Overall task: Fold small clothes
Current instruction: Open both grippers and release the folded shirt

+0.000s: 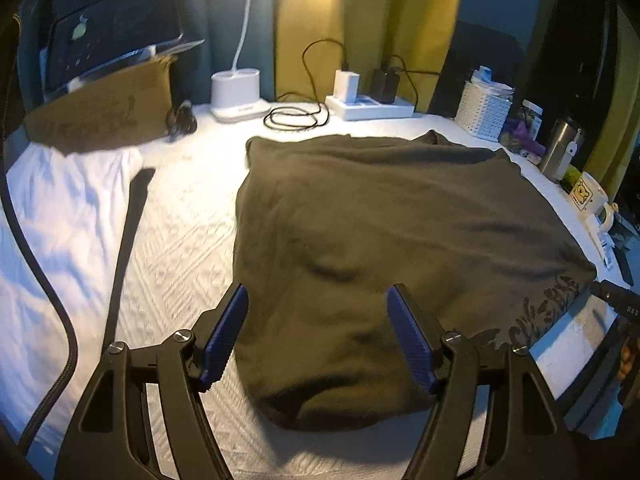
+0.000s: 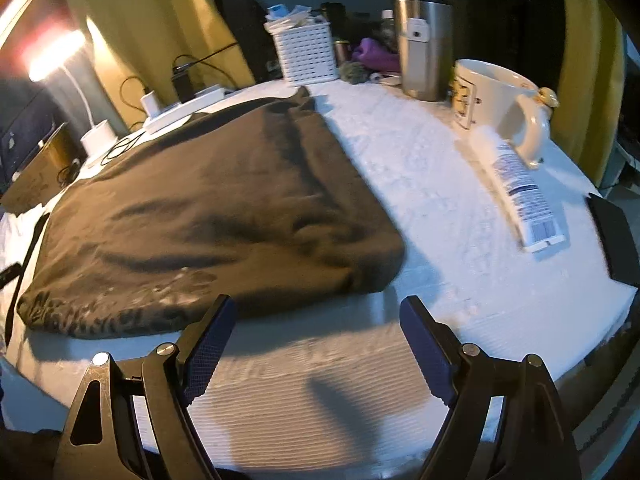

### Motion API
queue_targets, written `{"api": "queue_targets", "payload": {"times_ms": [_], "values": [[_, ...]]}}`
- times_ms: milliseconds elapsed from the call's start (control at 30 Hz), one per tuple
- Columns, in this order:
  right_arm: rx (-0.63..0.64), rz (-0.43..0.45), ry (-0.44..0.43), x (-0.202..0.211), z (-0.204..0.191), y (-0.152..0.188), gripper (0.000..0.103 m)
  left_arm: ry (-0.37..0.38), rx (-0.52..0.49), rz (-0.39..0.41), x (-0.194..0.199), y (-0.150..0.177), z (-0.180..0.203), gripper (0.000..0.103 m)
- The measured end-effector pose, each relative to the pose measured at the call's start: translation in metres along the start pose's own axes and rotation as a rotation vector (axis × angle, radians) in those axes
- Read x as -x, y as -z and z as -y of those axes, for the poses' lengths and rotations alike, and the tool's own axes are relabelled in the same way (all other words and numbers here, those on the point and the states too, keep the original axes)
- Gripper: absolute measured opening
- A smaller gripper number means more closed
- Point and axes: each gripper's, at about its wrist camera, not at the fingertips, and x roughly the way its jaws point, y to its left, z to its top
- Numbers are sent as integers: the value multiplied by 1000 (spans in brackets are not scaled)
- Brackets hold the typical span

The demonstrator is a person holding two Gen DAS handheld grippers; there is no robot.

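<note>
Garment: a dark olive T-shirt (image 1: 400,216) lies folded flat on the worktop (image 1: 180,232), its printed hem edge toward the near rim; the print shows in both views (image 2: 120,300).
Worktop cover: white textured cloth with a chevron weave.
Left tongs (image 1: 316,332): jaws apart, nothing between the blue pads (image 1: 412,340); they hang above the near edge of the T-shirt, not touching it.
Right tongs (image 2: 316,348): jaws apart, nothing held; positioned over bare cover just off the T-shirt's near right corner.
Left side of worktop: a white garment (image 1: 60,216) lies spread out, with a second olive item (image 1: 100,116) beyond it.
Rear of worktop: white lamp base (image 1: 236,94) with lamp lit, white power strip (image 1: 368,106) with plugged chargers, coiled black cable (image 1: 296,116).
Right side of worktop: white lattice basket (image 2: 308,52), steel tumbler (image 2: 424,52), cream mug (image 2: 496,100) with a printed figure, white tube (image 2: 520,196) lying flat just in front of the mug.
Clearance: the T-shirt is well apart from the mug and tube.
</note>
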Motion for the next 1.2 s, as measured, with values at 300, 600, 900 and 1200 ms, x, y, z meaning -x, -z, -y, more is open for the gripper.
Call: {"api": "queue_targets", "payload": {"times_ms": [300, 600, 900, 1200], "values": [[-51, -24, -57, -15, -9, -4, 88, 5, -22, 14, -7, -15, 3, 72], [-102, 1, -85, -31, -5, -26, 89, -12, -22, -34, -26, -21, 1, 72], [-110, 34, -124, -50, -14, -47, 89, -28, -50, -57, -37, -30, -1, 72], [-156, 47, -163, -71, -13, -67, 54, -45, -66, -84, -48, -37, -6, 72]]}}
